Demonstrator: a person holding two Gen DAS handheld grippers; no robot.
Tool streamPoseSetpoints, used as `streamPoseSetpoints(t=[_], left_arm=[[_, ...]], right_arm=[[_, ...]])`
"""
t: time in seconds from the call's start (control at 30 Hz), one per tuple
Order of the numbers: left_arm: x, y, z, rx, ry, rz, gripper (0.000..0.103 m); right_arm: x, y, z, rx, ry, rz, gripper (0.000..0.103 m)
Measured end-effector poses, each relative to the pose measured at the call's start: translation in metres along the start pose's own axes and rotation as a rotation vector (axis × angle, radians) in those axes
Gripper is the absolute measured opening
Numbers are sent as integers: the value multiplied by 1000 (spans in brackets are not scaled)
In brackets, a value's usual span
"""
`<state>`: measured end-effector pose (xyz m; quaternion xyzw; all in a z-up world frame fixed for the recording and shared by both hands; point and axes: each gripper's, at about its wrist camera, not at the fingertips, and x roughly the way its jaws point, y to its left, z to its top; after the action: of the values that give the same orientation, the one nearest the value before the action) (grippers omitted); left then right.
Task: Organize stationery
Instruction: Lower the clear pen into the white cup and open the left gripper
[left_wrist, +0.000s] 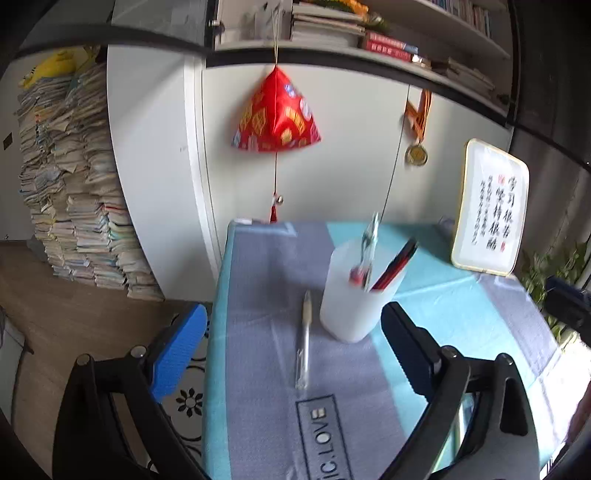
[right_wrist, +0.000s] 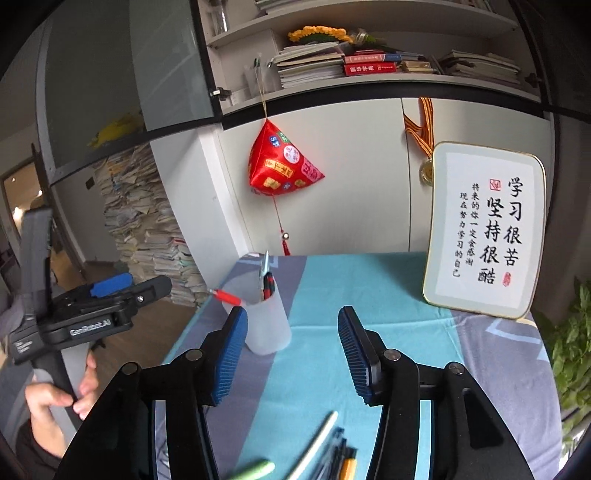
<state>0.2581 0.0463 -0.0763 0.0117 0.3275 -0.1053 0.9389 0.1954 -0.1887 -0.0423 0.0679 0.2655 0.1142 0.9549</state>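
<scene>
A: Take the white cup as the marker. What is on its left?

B: A leaning pile of papers and booklets on the wooden floor, well apart from it, against a white cabinet. Nearer, a clear pen lies on the grey and teal cloth just beside the cup. The left gripper hangs over that pen, fingers spread wide, nothing between them.

A: And in the cup itself?

B: A red-and-black pen and a clear one with a metal clip, both leaning. From the right wrist view a red-capped pen sticks out past the cup's left rim.

A: Behind it?

B: A red pyramid ornament on a cord, under a shelf of books.

A: To its right?

B: A medal on a striped ribbon, then a framed calligraphy board standing on the cloth. The right gripper is released too, empty; below it lies a loose bunch of pens, blurred. A green plant is at the far edge.
</scene>
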Motion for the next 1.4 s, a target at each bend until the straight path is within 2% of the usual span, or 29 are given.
streamPoseSetpoints(t=[0.13, 0.2, 0.3, 0.33, 0.37, 0.43, 0.47, 0.5, 0.53, 0.6, 0.73, 0.97, 1.17, 1.4], left_arm=[[54, 13, -40, -22, 172, 5, 92], [69, 13, -49, -19, 197, -1, 88], [92, 11, -52, -15, 248, 0, 90], [95, 6, -51, 32, 238, 22, 90], [95, 2, -50, 58, 238, 14, 82], [91, -3, -48, 75, 231, -18, 59], [87, -3, -46, 80, 234, -34, 31], [85, -4, -45, 86, 248, -53, 11], [83, -3, -44, 82, 263, -76, 8], [80, -2, -41, 70, 278, -112, 8], [47, 8, -25, 24, 217, -137, 8], [-17, 7, 11, 52, 70, -95, 8], [-39, 2, 33, 67, 20, -102, 8], [-65, -19, 76, 99, -73, -121, 8]], right_arm=[[-17, -17, -30, 46, 23, -1, 52], [-22, -25, -41, 78, 39, 7, 52], [-29, -34, -54, 108, 48, 3, 52], [-32, -36, -56, 116, 47, 0, 52], [-35, -39, -59, 125, 44, -4, 52], [-42, -44, -65, 150, 36, -7, 52], [-45, -47, -68, 166, 31, -6, 52], [-49, -51, -72, 186, 29, -10, 52], [-52, -54, -77, 207, 28, -10, 52], [-59, -62, -84, 249, 30, -4, 52], [-72, -76, -92, 303, 23, -19, 52], [-84, -88, -94, 369, 0, 10, 52], [-87, -82, -97, 354, 5, 17, 52], [-88, -85, -101, 375, 14, 19, 52]])
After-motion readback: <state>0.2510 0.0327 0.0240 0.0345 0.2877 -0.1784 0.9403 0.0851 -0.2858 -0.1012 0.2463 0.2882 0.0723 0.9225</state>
